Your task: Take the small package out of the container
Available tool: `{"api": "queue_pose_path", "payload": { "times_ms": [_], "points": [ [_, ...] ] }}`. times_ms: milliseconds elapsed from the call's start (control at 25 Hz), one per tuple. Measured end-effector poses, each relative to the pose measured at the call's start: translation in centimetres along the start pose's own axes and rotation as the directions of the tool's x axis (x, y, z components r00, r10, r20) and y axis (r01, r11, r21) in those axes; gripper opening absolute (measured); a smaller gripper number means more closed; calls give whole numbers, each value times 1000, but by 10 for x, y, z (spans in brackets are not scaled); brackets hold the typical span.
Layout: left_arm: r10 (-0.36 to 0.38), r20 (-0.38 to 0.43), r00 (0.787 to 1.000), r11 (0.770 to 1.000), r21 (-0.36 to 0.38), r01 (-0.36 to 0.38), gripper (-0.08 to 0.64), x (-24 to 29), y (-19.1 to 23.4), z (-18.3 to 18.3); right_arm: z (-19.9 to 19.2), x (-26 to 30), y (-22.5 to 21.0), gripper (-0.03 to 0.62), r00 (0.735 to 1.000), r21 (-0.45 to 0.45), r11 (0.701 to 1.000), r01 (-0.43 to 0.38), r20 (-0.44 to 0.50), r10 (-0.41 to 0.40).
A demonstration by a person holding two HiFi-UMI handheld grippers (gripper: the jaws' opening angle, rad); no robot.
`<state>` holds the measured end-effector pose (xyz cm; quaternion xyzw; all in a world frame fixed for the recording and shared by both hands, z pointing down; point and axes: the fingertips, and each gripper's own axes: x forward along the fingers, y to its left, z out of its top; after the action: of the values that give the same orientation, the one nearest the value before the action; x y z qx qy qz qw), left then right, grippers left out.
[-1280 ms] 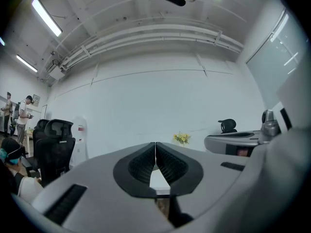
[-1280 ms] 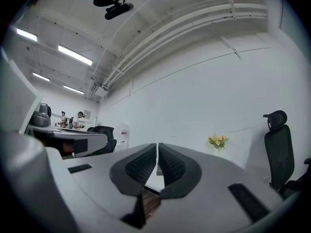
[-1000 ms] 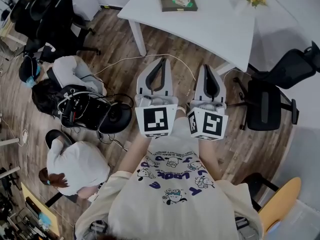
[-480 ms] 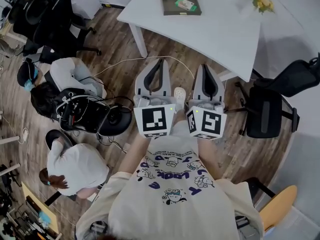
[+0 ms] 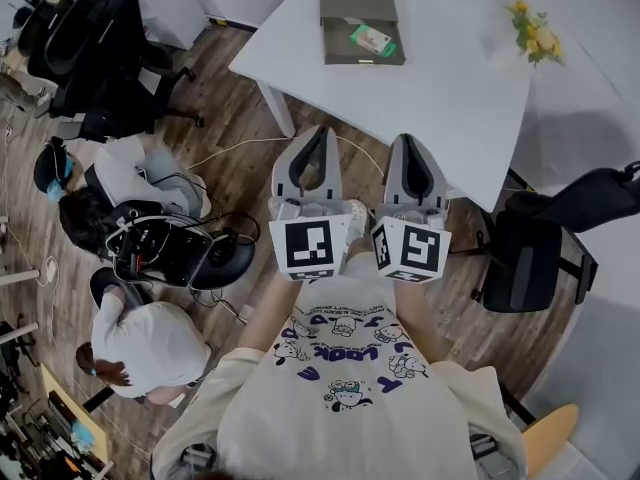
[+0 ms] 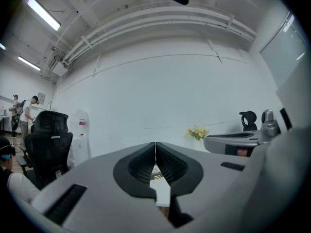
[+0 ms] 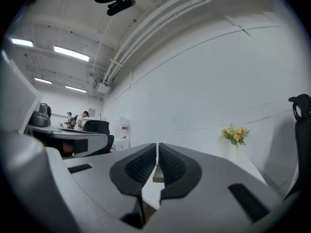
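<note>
Left gripper (image 6: 155, 144): closed tip to tip, nothing between the pads, touching nothing.
Right gripper (image 7: 158, 145): likewise pressed together and empty, just beside the left one.
Carriage: both held level and parallel in front of the chest, tips aimed toward the table (image 5: 450, 88). Probably a ready pose ahead of any reach, with no call for parted jaws this far from the work.
Container (image 5: 345, 8): dark, shallow and open-topped, flat on the white table. Well ahead of both sets of tips, roughly on the line between them.
Small package (image 5: 372, 39): green and white, lying flat inside the container, toward the side nearer the grippers and slightly to the right gripper's side. Not yet lifted.
Reason for that placing: top face exposed in a low tray, so likely reachable from above without tipping anything.
Flowers (image 5: 538, 36): ahead and far off to the right gripper's outer side, well apart from the container; unlikely to get in the way.
Stage: nothing of the task done yet, judging by positions. Approach and opening of one gripper both to come.
</note>
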<state>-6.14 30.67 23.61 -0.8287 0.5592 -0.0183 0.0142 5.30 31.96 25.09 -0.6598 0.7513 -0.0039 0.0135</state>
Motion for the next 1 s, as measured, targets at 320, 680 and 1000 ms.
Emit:
{"api": "queue_pose_path", "payload": {
  "times_ms": [320,680,1000],
  "points": [
    [28,-4,1000,1000,-5,-29,15,83,-4,9,8,74,-45,32,1000,4,1000,-29,-8,29],
    [71,-15,997,997,-13,-71,15,163,-11,10,7,145,-89,32,997,8,997,-78,-20,78],
    [85,-49,995,996,-14,-86,15,201,-11,3,-5,183,-106,32,993,39,994,-104,-54,106]
  ]
}}
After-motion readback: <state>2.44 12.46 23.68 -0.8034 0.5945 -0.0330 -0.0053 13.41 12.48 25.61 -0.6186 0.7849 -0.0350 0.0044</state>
